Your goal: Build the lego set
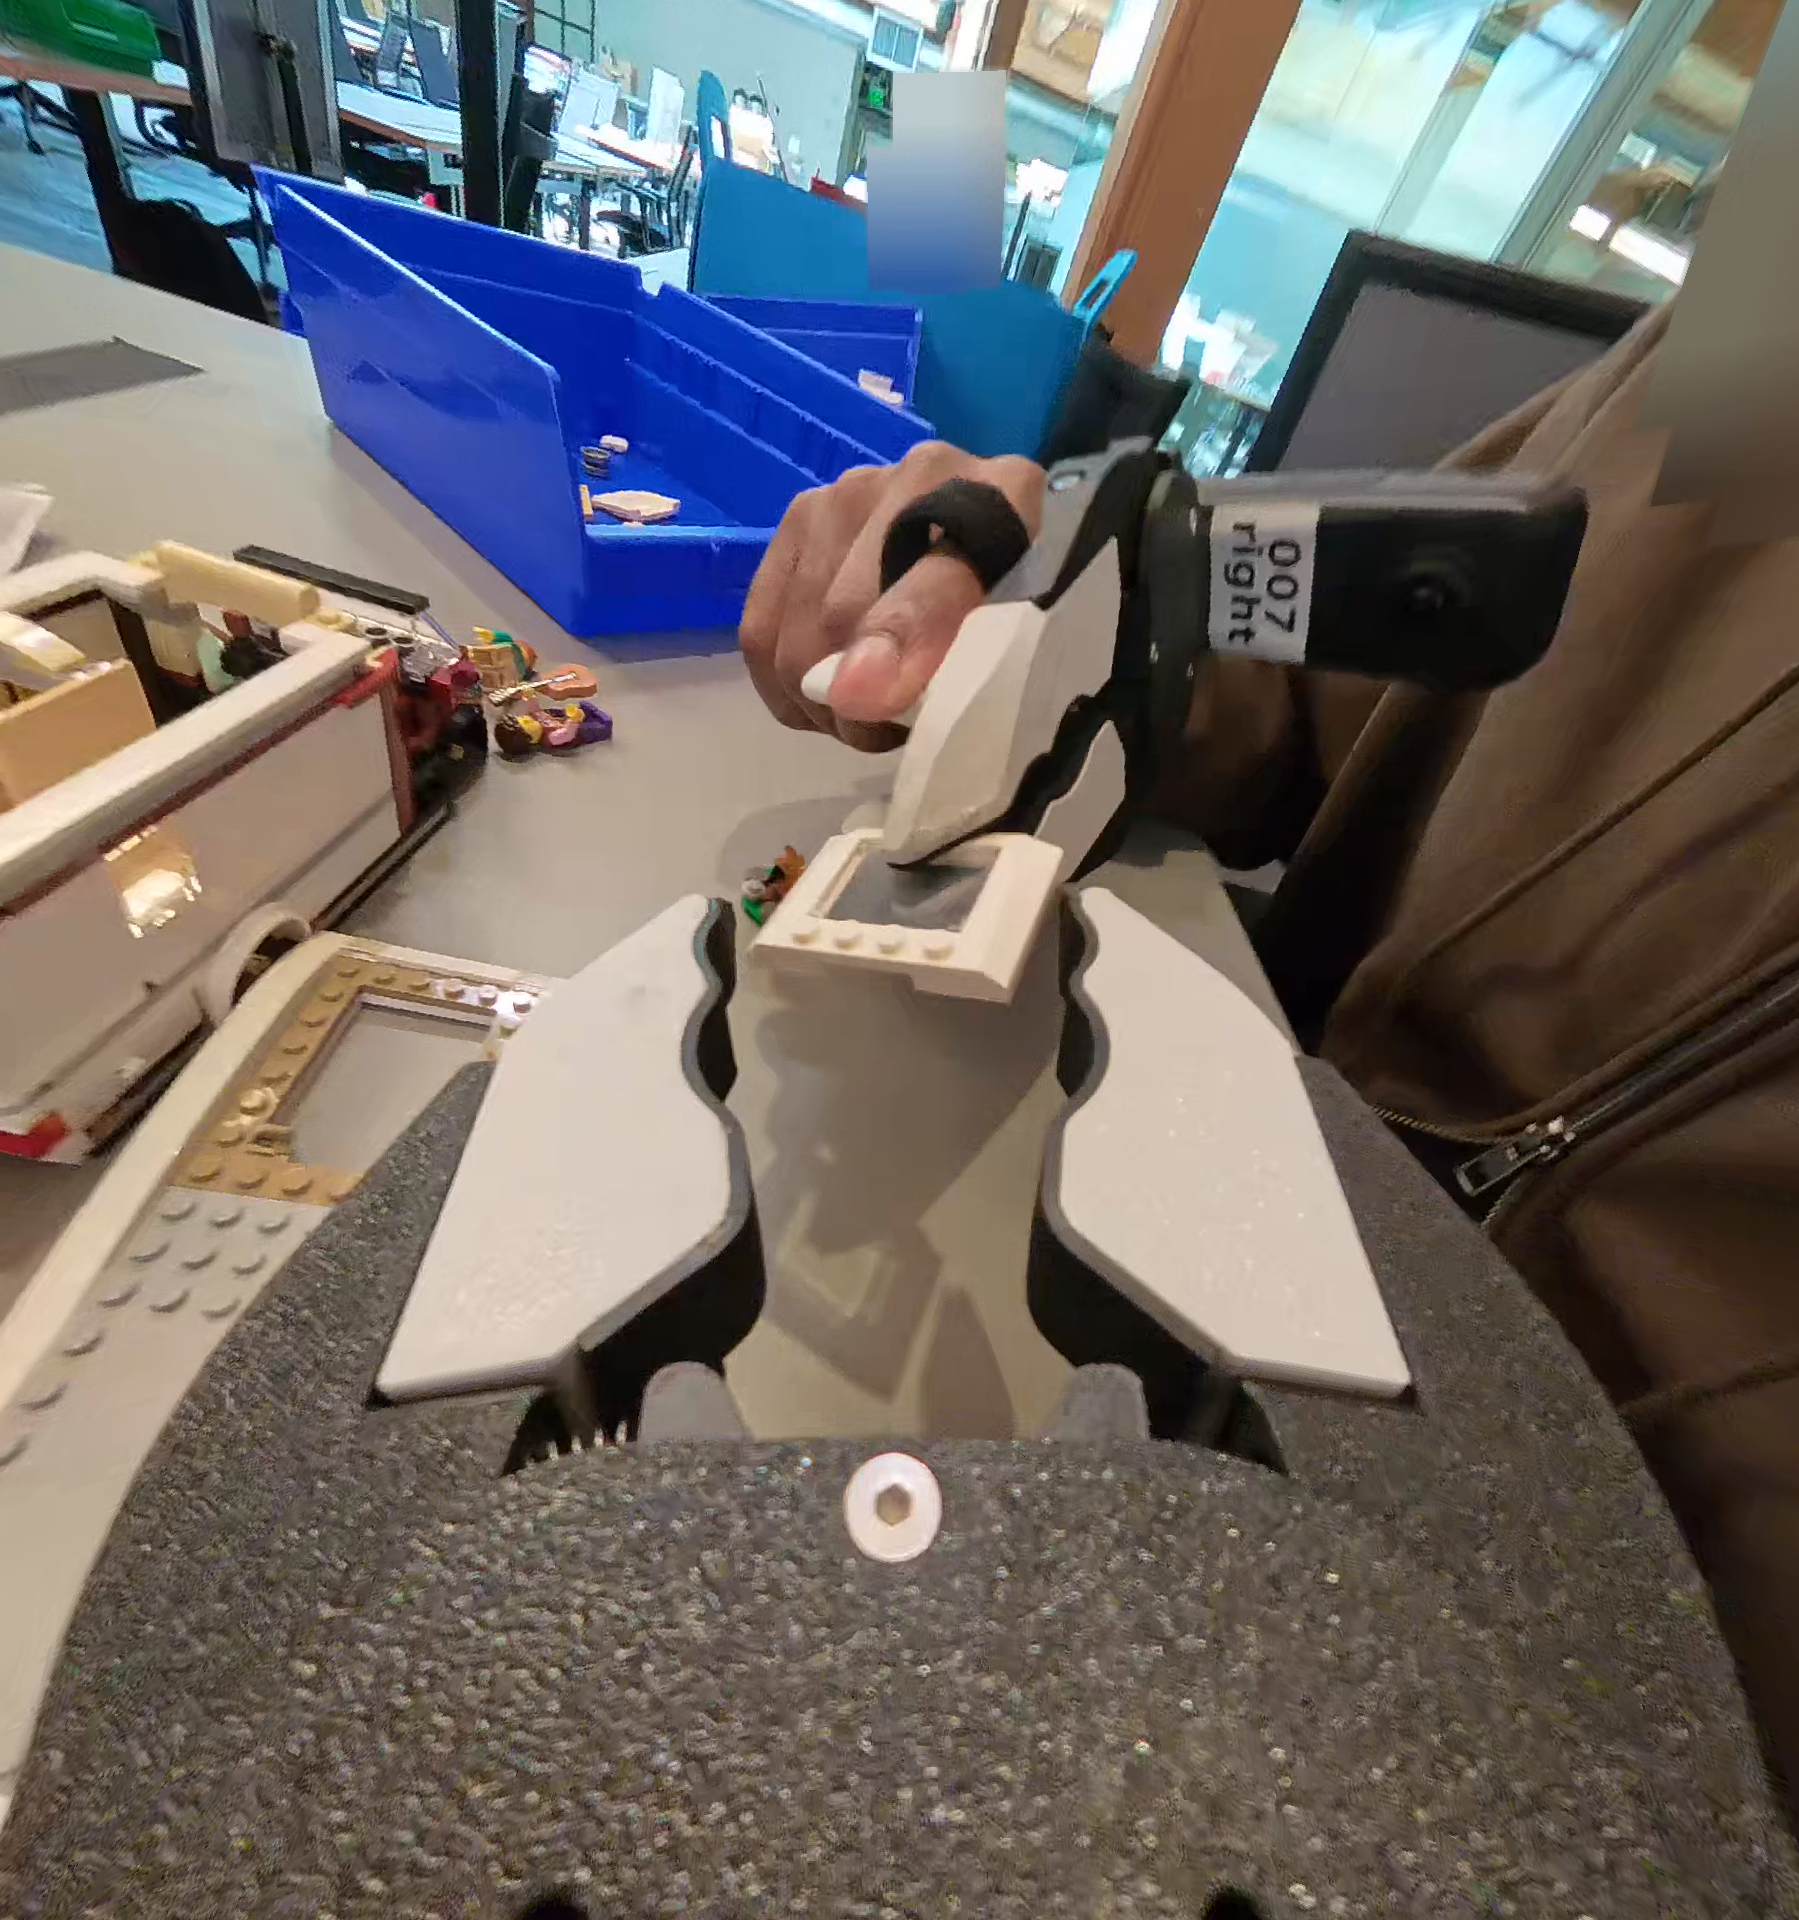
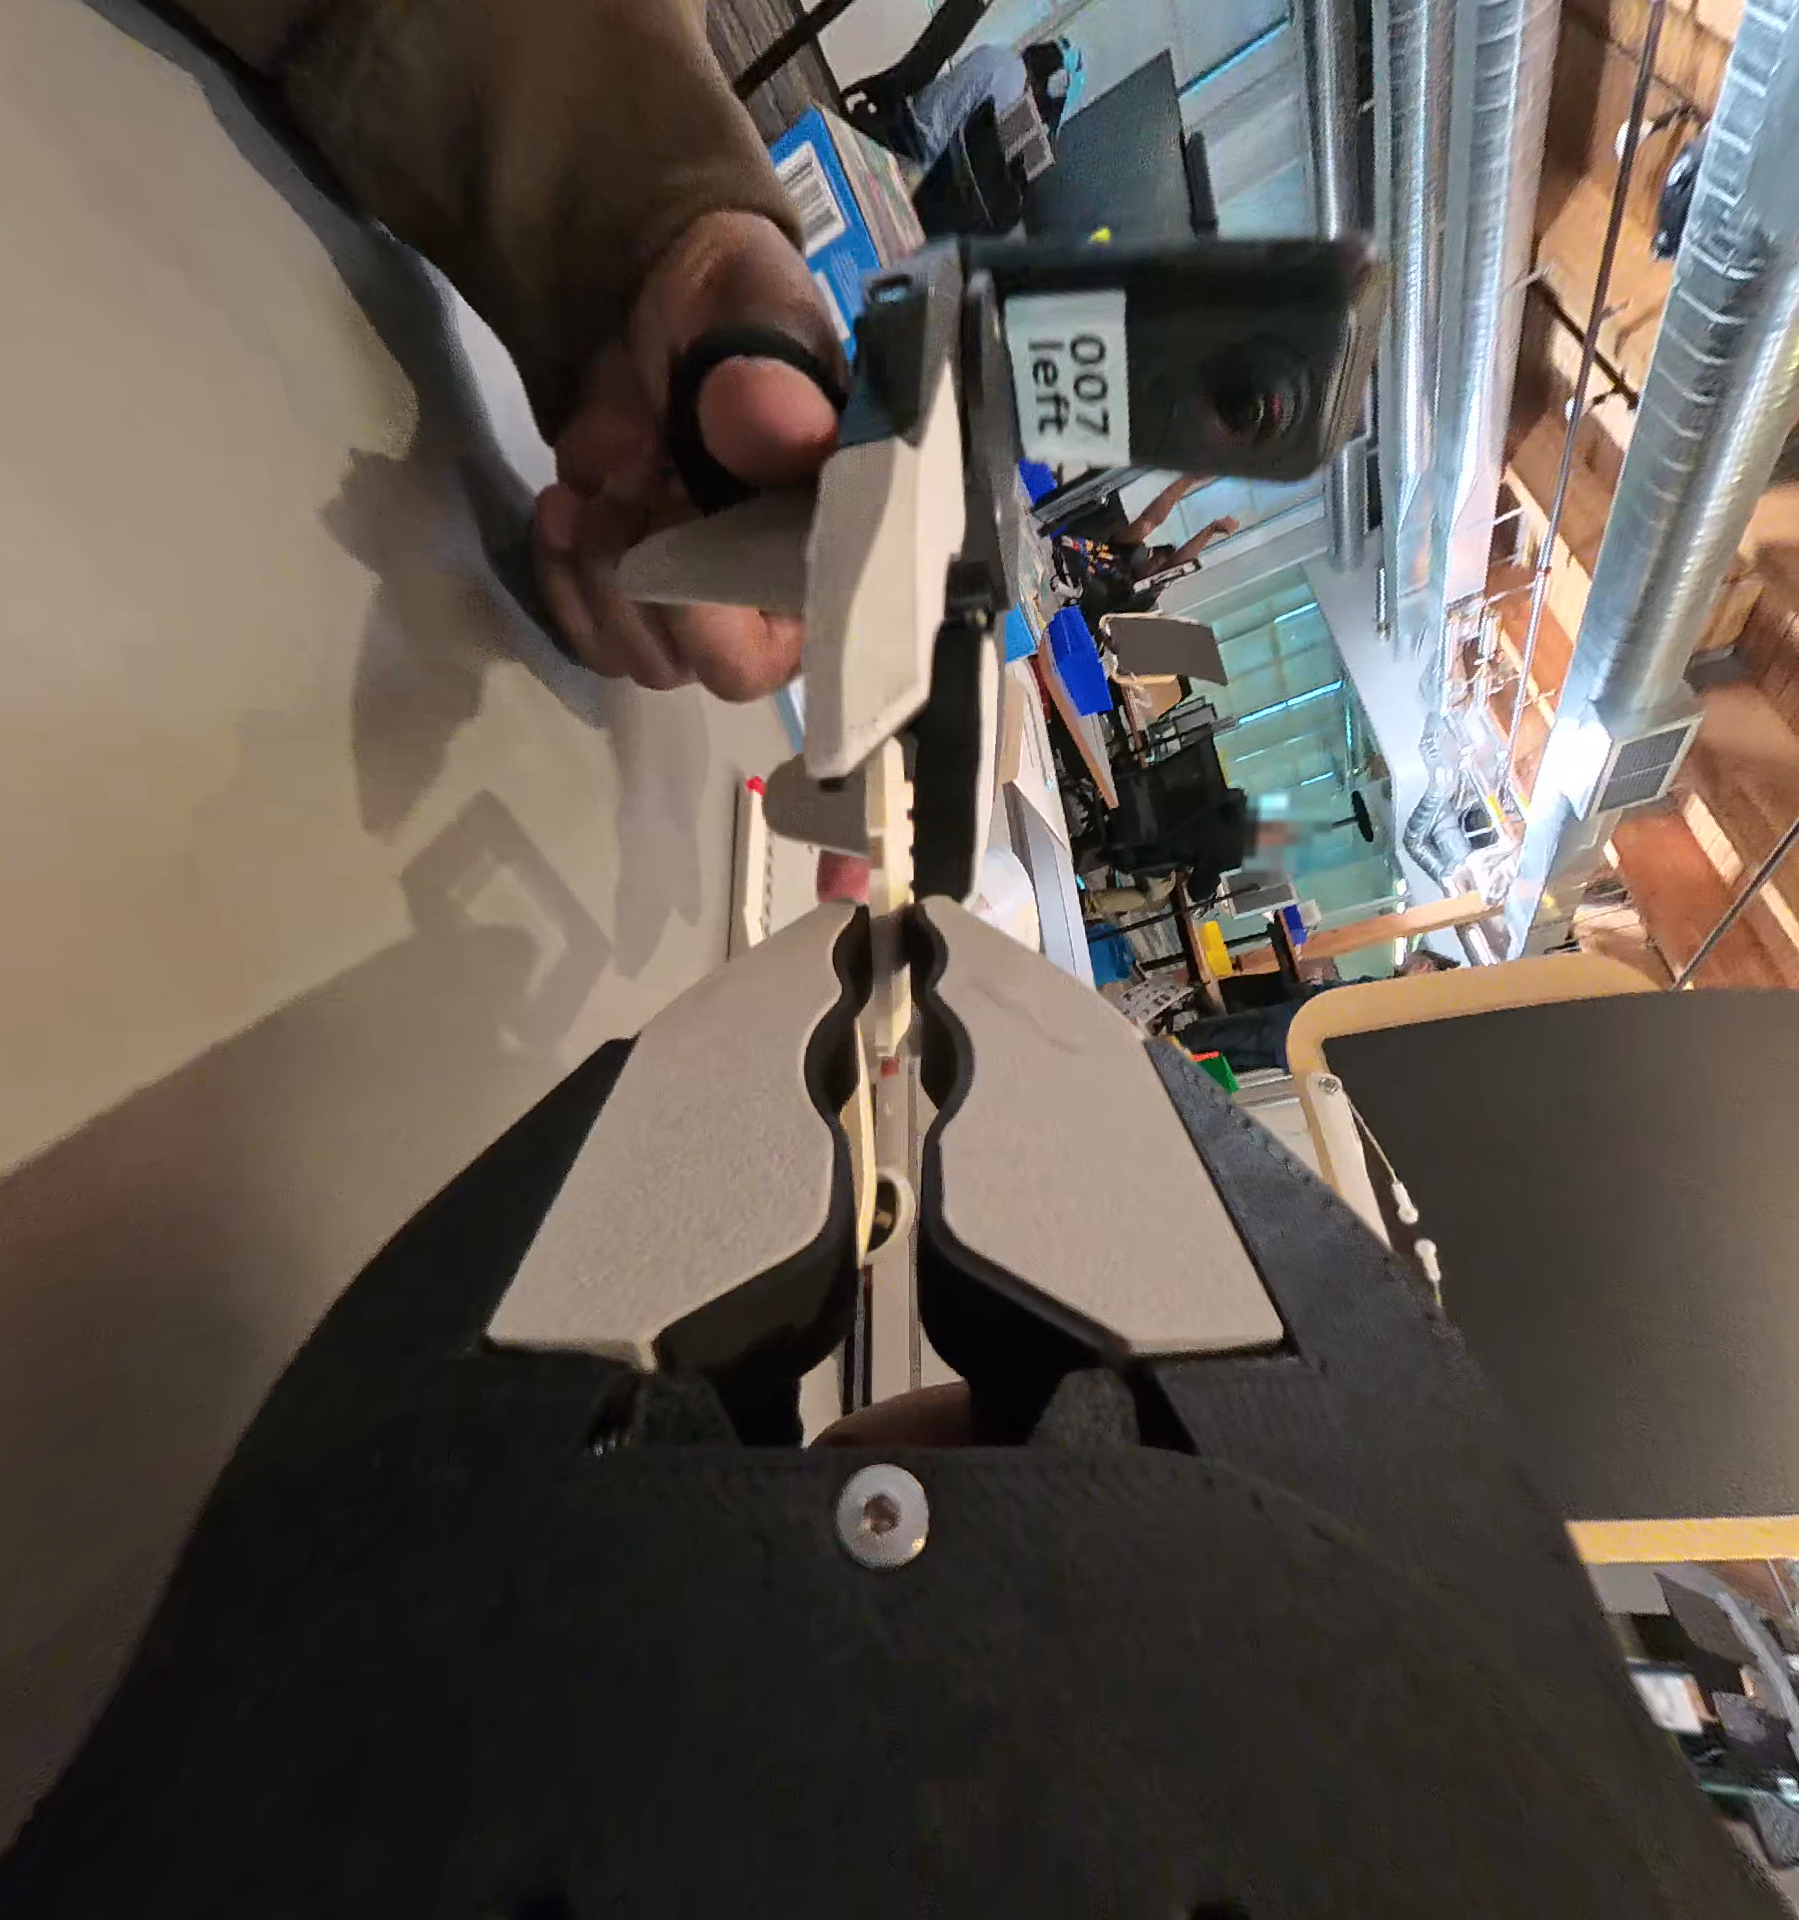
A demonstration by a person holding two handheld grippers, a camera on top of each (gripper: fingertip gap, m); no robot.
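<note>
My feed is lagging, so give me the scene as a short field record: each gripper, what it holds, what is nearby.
left gripper: open, holds nothing
right gripper: shut on window piece, gripping its far edge
window piece: cream frame, dark pane, held above the table, between the left fingers without touching them
near left: brick model, roof plate
behind: figures, blue bin

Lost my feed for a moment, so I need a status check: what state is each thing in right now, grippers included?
Left gripper: jaws wide open, holding nothing, a finger on either side of the window piece, apart from it.
Right gripper: closed on the window piece, gripping its far edge.
Window piece: cream frame with dark pane, lifted off the table, tilted.
Blue bin: open, nearly empty, a few small parts inside.
Brick van: roof off, inside exposed.
Roof panel: detached, lying flat on the table.
</note>
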